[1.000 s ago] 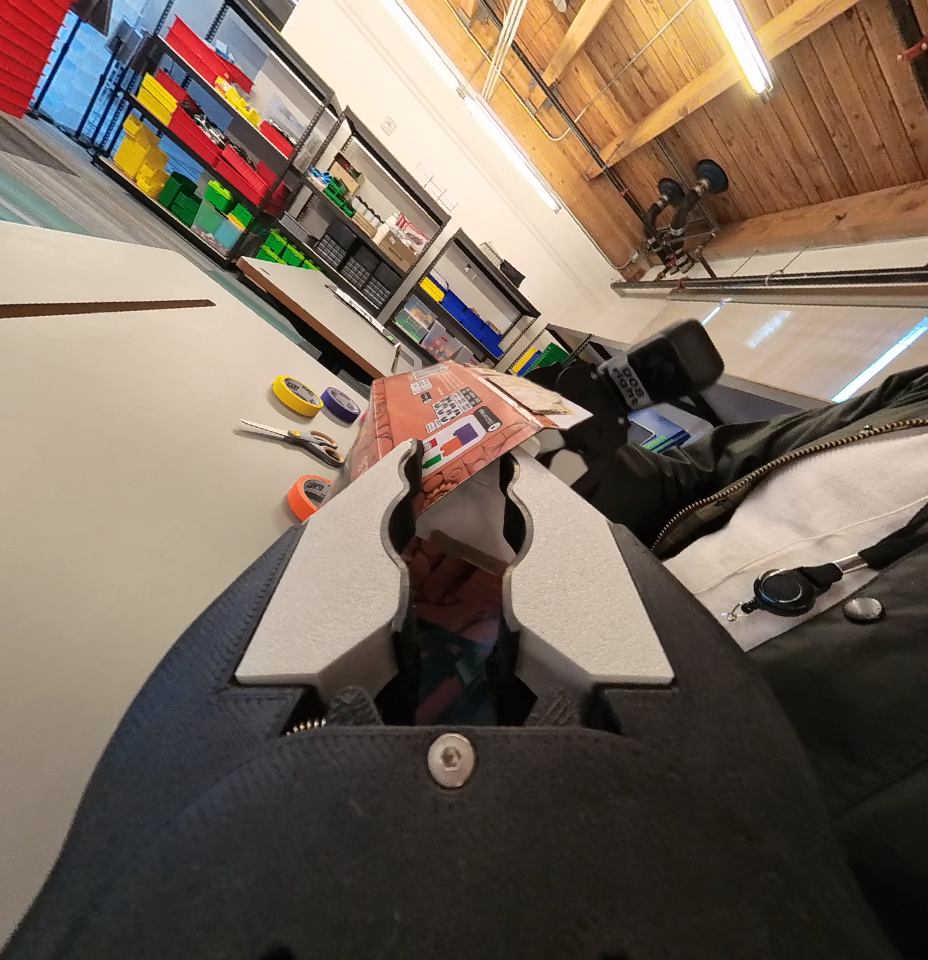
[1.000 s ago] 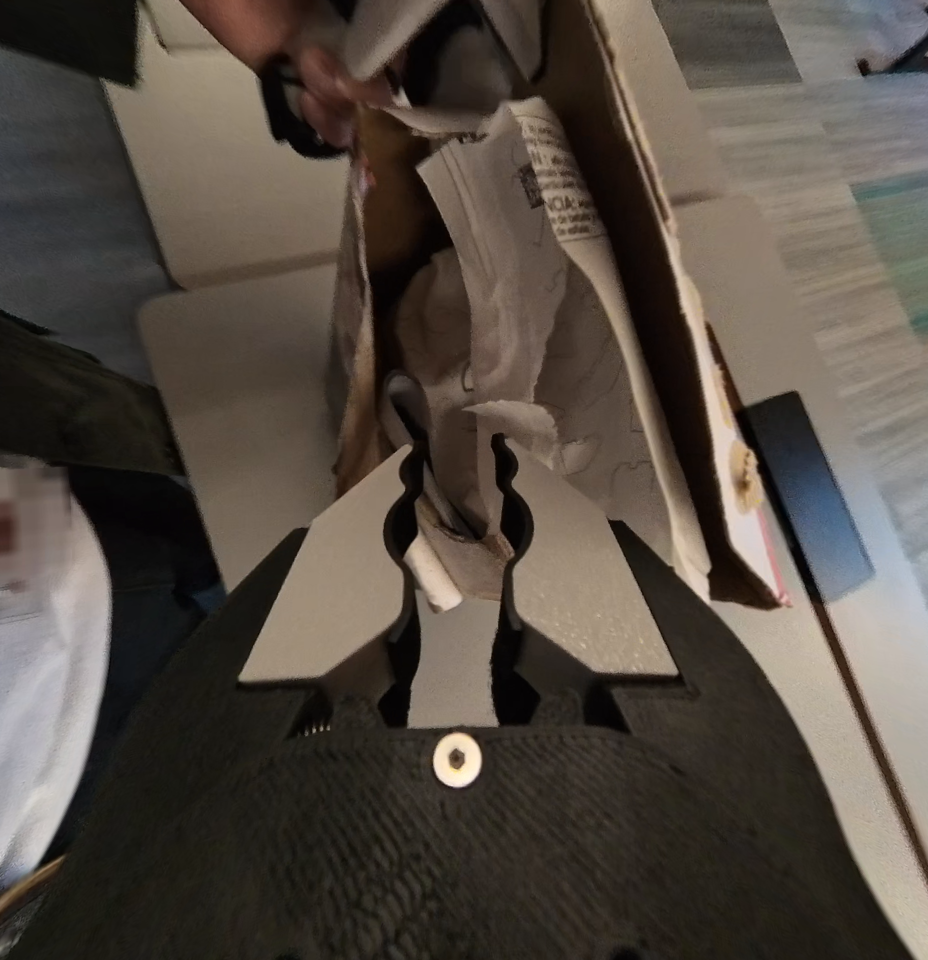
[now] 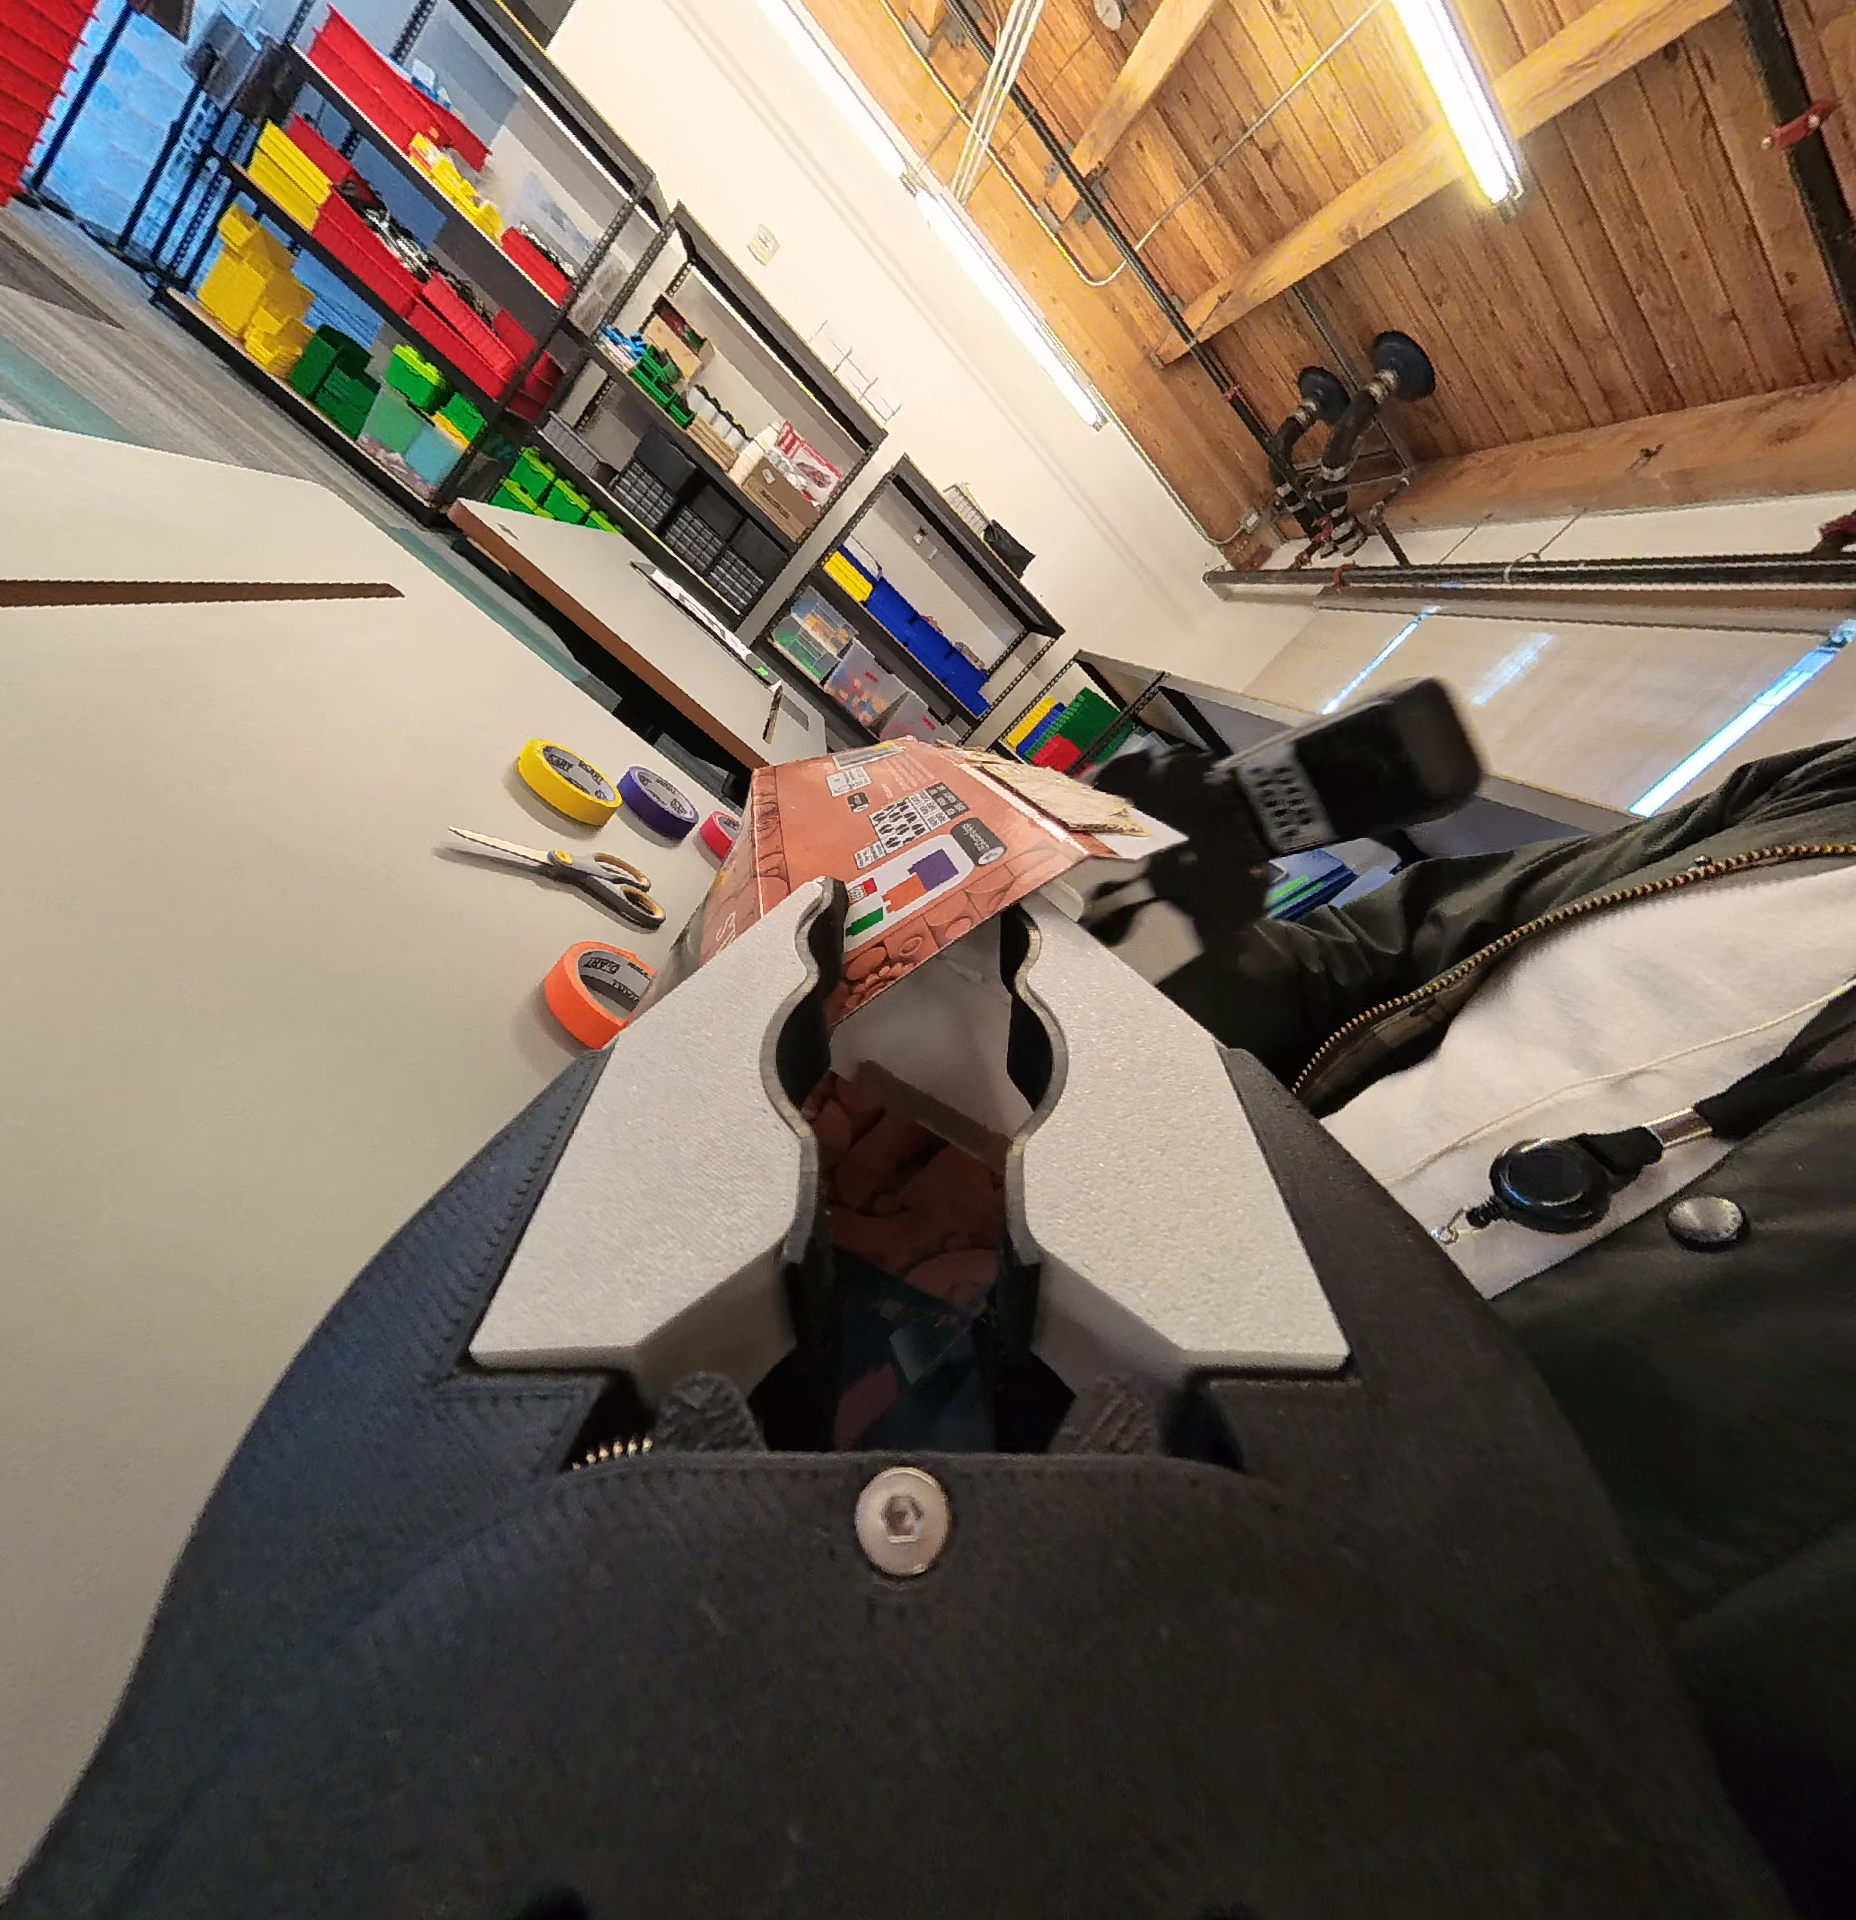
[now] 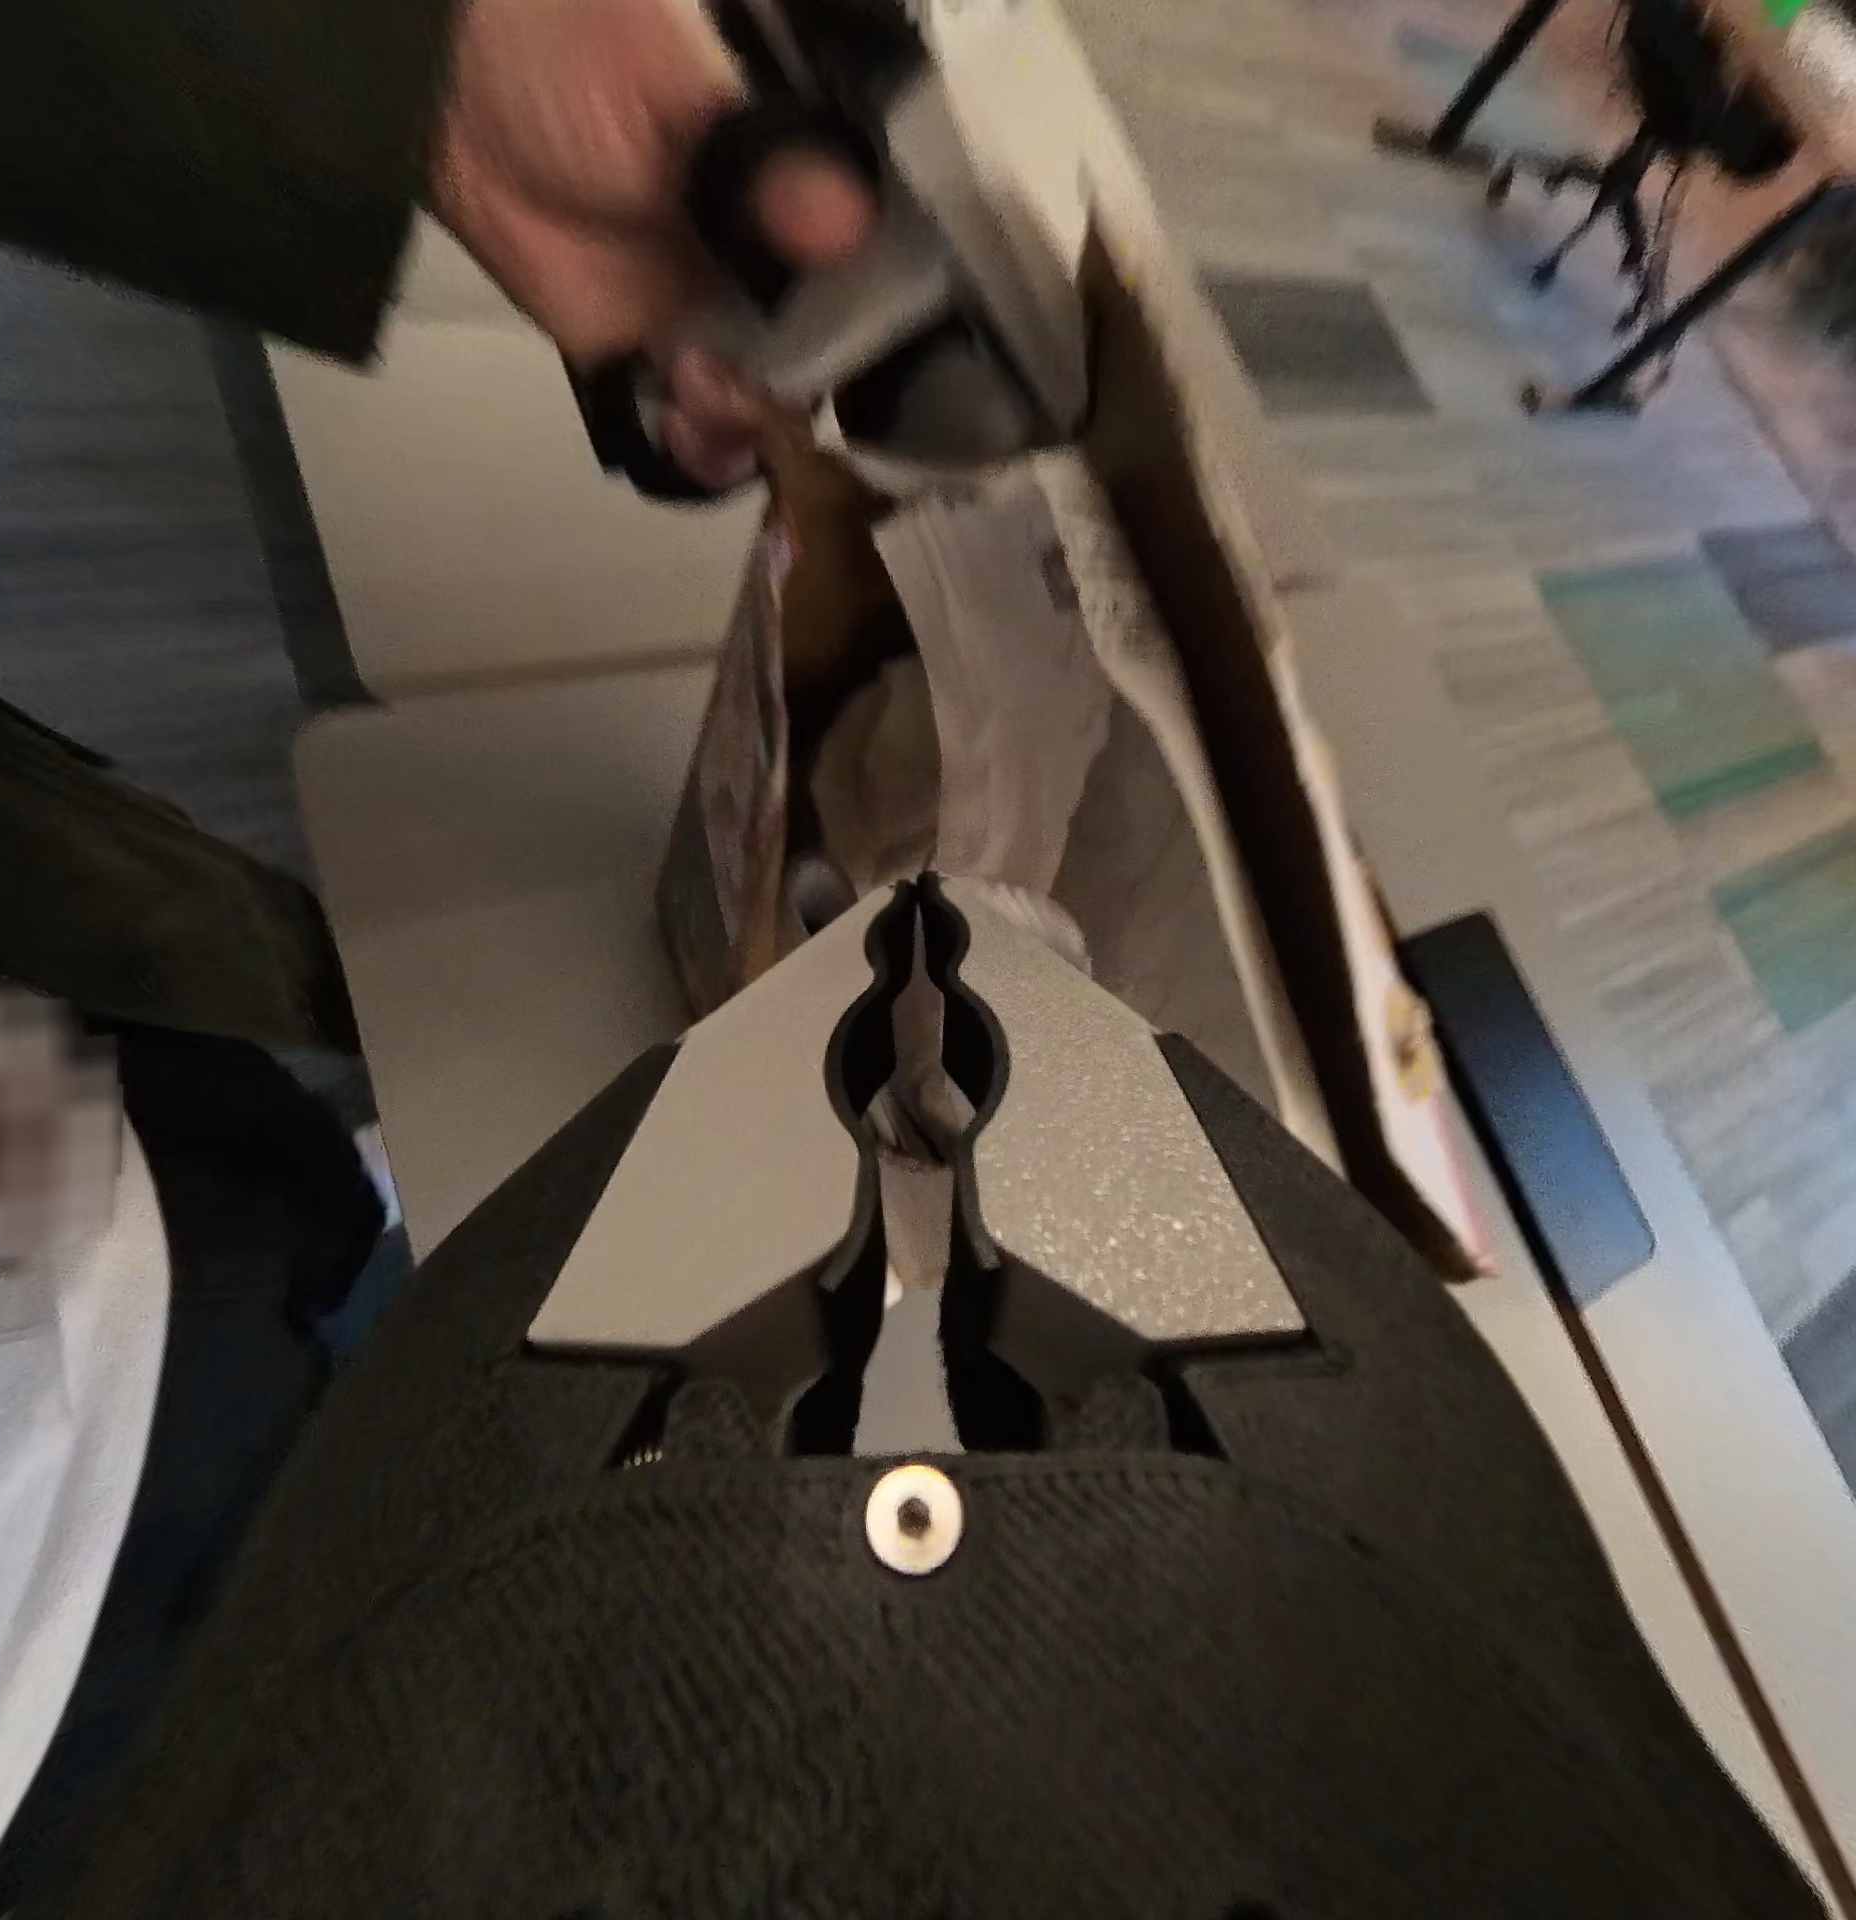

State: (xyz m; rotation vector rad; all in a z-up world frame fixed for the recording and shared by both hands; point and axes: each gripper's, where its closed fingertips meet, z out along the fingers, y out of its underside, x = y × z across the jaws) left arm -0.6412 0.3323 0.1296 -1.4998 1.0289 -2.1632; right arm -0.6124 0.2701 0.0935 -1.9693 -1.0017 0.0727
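My left gripper (image 3: 919, 914) is shut on the end of an orange-brown printed cardboard box (image 3: 903, 821) and holds it tilted above the table. In the right wrist view the box (image 4: 1215, 644) is open towards me, with crumpled white paper (image 4: 1007, 707) inside it. My right gripper (image 4: 919, 883) is shut on a strip of that paper at the box mouth. A hand (image 4: 612, 177) holds the left gripper at the far end of the box, blurred. The right gripper's black body (image 3: 1350, 758) shows beyond the box in the left wrist view.
On the white table (image 3: 228, 935) lie yellow (image 3: 568, 781), purple (image 3: 656, 800) and orange (image 3: 597, 992) tape rolls and scissors (image 3: 571, 868). Shelves of coloured bins (image 3: 384, 312) stand behind. A dark flat pad (image 4: 1526, 1122) lies at the table edge. A person's jacket (image 3: 1630, 1039) is at the right. The tips of one gripper are about 9 cm away from the tips of the other.
My right gripper has closed on the white paper it was open around. The right wrist view has shifted and blurred. The left gripper still grips the box.
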